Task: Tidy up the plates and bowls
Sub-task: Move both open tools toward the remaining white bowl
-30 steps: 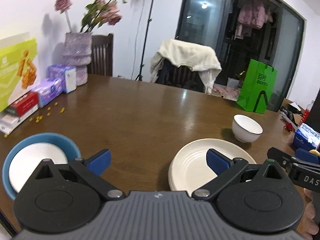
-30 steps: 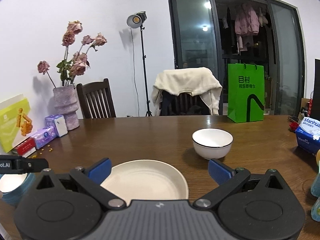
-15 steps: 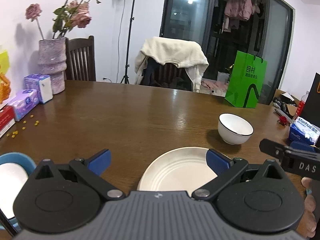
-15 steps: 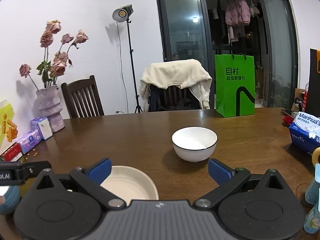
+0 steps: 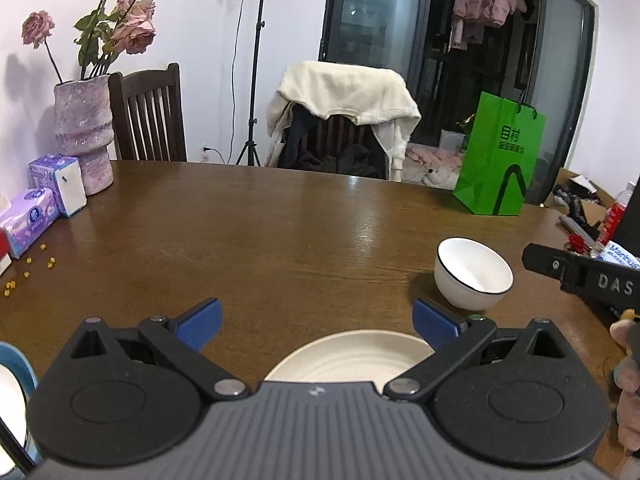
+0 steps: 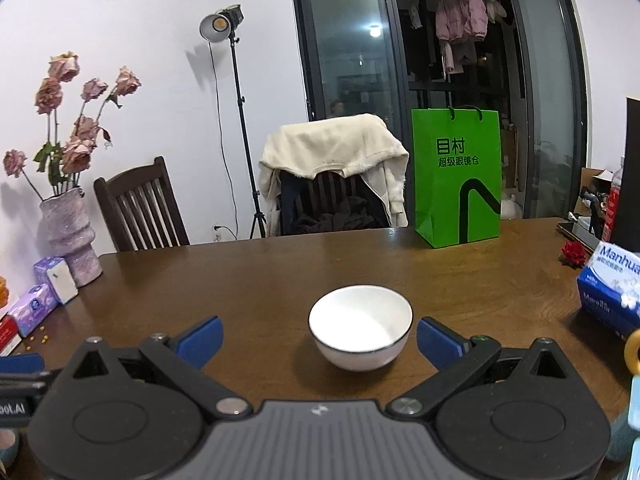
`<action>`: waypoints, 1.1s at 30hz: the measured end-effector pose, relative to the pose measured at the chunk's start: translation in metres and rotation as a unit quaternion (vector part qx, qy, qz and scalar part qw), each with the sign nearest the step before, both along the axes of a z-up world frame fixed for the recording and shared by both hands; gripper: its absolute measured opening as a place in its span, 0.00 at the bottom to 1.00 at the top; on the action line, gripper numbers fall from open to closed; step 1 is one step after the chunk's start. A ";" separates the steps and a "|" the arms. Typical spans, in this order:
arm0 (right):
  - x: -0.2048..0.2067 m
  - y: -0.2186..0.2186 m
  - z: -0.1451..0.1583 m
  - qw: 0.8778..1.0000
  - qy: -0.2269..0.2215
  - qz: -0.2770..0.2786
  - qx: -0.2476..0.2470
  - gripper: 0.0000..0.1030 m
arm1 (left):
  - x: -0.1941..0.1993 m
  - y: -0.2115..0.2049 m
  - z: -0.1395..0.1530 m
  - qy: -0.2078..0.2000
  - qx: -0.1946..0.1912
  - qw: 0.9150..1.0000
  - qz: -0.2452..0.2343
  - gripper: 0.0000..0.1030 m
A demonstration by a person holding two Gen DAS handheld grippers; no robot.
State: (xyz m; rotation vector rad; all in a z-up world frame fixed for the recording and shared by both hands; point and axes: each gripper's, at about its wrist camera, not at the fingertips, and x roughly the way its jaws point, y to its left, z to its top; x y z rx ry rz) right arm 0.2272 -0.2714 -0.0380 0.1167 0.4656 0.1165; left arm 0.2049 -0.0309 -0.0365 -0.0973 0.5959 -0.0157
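My left gripper (image 5: 316, 318): fingers apart, empty, cream plate (image 5: 352, 356) at 6 o'clock just below them. My right gripper (image 6: 318, 336): fingers apart, white bowl (image 6: 360, 326) on the worktop (image 6: 280, 276) dead ahead, 12 o'clock. Green bag (image 6: 456, 176) beyond at 1 o'clock

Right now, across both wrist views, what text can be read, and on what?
"目村" over "超级眼镜仓": green paper shopping bag.
"Manhua", cut off: blue-and-white tissue pack.
"DAS", cut off: black arm of the right tool.
"ooLAI", cut off: black arm of the left tool.
Purple tissue packs: print too small.
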 end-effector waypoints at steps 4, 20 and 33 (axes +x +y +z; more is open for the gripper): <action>0.028 -0.002 0.009 1.000 0.023 -0.011 -0.009 1.00 | 0.015 -0.006 0.009 0.002 0.009 1.000 0.011 1.00; 0.126 -0.022 0.006 0.996 0.079 -0.032 0.026 1.00 | 0.086 -0.016 0.018 0.028 -0.005 0.999 0.044 1.00; 0.168 -0.061 -0.026 0.989 0.131 -0.039 0.063 1.00 | 0.153 -0.067 0.004 0.046 0.008 0.998 0.043 1.00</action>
